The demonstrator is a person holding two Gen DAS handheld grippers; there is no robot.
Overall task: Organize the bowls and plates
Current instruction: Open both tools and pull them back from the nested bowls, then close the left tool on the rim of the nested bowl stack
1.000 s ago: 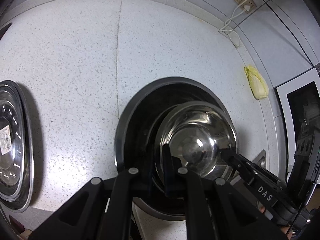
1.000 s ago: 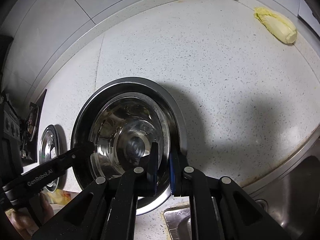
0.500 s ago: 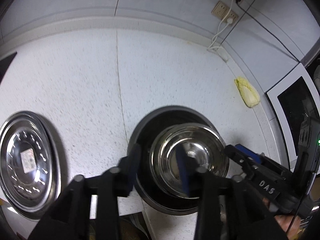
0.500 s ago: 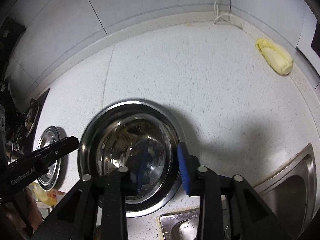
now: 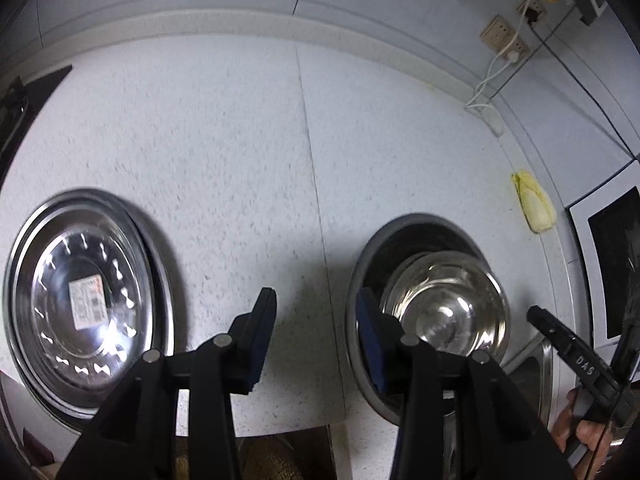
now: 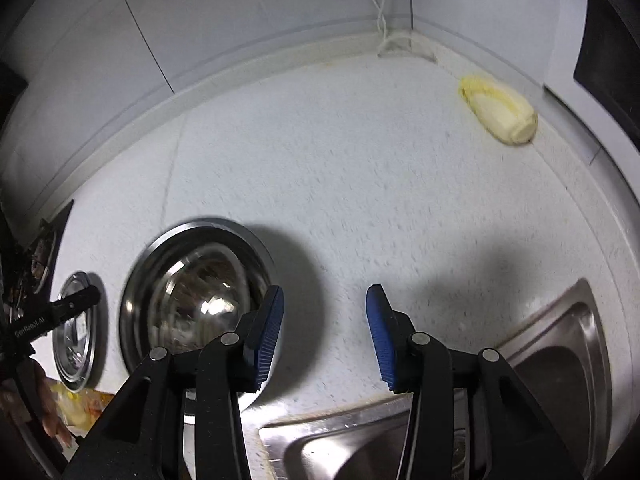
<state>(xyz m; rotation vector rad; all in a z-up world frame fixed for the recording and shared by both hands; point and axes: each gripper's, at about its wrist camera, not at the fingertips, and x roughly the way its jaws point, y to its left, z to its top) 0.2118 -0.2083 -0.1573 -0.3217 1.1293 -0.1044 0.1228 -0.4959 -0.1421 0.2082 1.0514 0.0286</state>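
A small shiny steel bowl (image 5: 452, 300) sits nested inside a larger dark-rimmed steel bowl (image 5: 420, 228) on the speckled white counter; the pair also shows in the right wrist view (image 6: 192, 304). A stack of steel plates (image 5: 84, 304) with a white sticker lies to the left, and appears small in the right wrist view (image 6: 78, 336). My left gripper (image 5: 316, 320) is open and empty, above the counter between plates and bowls. My right gripper (image 6: 324, 320) is open and empty, to the right of the bowls.
A yellowish cabbage (image 6: 500, 112) lies near the back right wall. A steel sink (image 6: 552, 360) is at the front right. Wall sockets with white cables (image 5: 500, 40) are at the back. A dark stove edge (image 5: 24, 92) is at the far left.
Both grippers let go of the small bowl's rim, opened wide and pulled back and up. The left swung left, the right swung right. The small bowl stays nested in the big one.
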